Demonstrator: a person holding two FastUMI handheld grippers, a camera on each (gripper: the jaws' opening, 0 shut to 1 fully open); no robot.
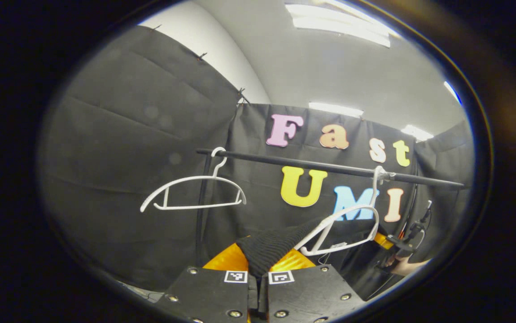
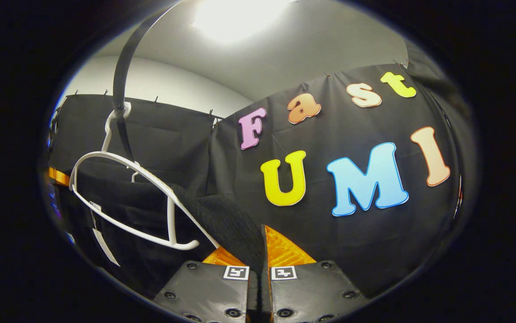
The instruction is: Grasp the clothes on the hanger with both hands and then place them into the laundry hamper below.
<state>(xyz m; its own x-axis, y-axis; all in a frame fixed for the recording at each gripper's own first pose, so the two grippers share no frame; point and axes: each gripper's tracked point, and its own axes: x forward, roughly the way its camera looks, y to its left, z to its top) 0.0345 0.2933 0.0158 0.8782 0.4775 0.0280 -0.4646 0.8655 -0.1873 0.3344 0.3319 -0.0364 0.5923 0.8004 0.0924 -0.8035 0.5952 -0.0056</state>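
A black knit garment (image 1: 272, 246) hangs off a white hanger (image 1: 345, 224) on the black rail (image 1: 321, 167). At the bottom of the left gripper view, my left gripper (image 1: 258, 265) is shut on a fold of that cloth. In the right gripper view the same garment (image 2: 224, 217) runs from the white hanger (image 2: 128, 193) down into my right gripper (image 2: 261, 253), which is shut on it. Farther off in the left gripper view, the right gripper (image 1: 399, 244) and the hand (image 1: 409, 267) holding it sit beside the hanger's far end.
A second white hanger (image 1: 194, 190) hangs bare at the rail's left end, next to a black upright post (image 1: 202, 211). A white tag (image 2: 104, 246) dangles under the loaded hanger. Black cloth walls close in on all sides, with ceiling lights (image 1: 343, 27) overhead.
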